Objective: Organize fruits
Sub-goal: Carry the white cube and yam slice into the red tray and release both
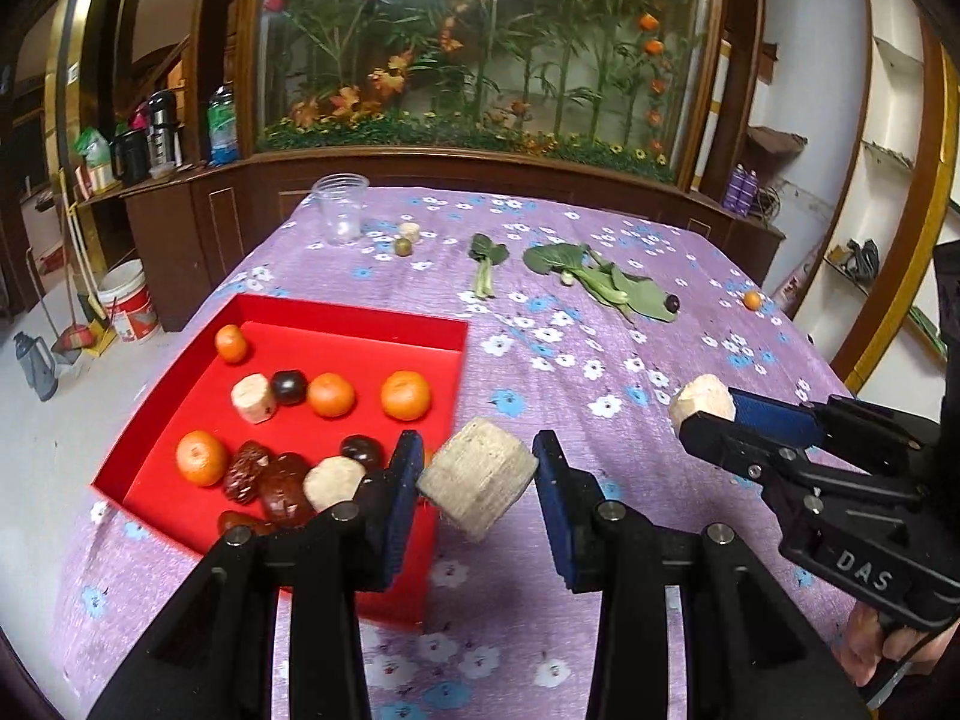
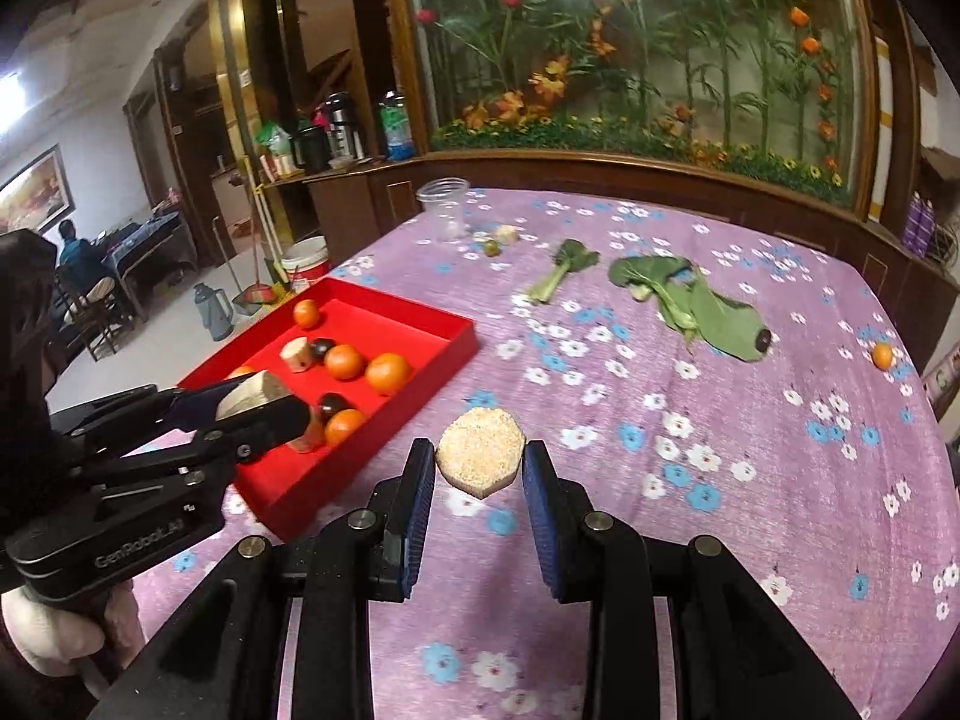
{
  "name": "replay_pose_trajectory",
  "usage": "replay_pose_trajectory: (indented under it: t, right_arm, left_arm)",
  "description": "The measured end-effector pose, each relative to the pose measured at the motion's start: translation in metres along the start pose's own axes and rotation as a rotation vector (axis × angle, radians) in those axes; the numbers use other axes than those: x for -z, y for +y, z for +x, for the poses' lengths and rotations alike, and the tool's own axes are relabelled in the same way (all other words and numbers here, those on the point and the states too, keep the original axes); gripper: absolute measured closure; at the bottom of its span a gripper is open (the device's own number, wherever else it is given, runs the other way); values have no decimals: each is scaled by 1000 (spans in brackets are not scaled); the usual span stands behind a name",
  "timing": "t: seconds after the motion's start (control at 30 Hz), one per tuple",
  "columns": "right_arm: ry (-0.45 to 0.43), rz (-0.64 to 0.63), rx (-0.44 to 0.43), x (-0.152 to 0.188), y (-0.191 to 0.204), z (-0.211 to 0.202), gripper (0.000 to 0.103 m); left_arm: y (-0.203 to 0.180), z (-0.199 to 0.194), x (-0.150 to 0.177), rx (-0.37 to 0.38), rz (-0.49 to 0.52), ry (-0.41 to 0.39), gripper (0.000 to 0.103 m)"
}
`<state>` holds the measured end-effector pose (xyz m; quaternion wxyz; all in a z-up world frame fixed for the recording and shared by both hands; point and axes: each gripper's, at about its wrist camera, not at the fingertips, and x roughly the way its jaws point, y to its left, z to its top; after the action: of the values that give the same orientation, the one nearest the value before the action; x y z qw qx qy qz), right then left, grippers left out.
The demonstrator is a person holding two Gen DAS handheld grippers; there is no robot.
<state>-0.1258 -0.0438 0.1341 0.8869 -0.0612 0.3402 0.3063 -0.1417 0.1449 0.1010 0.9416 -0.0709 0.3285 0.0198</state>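
Note:
A red tray (image 1: 360, 315) on the purple flowered cloth holds several oranges, dark fruits and pale cut chunks; it also shows in the right wrist view (image 2: 420, 315). My left gripper (image 1: 477, 480) is shut on a pale chunk (image 1: 477, 483), held above the cloth just right of the tray's near corner. My right gripper (image 2: 479, 468) is shut on another pale chunk (image 2: 480, 456), held above the cloth to the right of the tray. Loose on the cloth are a small orange (image 2: 882, 355), a dark fruit (image 2: 763, 338), a green fruit (image 2: 492, 248) and a pale chunk (image 2: 507, 234).
A clear plastic cup (image 1: 341, 207) stands at the table's far left. Green leafy vegetables (image 1: 606, 279) lie across the far middle, and a smaller sprig (image 1: 486, 264) to their left. A wooden cabinet with a flower display runs behind the table.

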Motion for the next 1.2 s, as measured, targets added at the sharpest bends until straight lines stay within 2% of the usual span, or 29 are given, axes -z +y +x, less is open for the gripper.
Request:
replay_pose_trajectory:
  t: [0.53,0.8,1.0,1.2]
  right_arm:
    - [46,-107,-69,-14,69,36,70]
    - [66,-149,-104,-25,98,62,70]
    - [99,-132,-134,-32,108,88,70]
    - [124,-102,-143,-45,110,115,70]
  left_arm:
    - [71,3,8,-39,-145,-2,67]
    - [127,3,5,-112,-235,-11,66]
    - [160,19,3,-155,-268,16,66]
    - [172,41,-1,-164,-269,47,66]
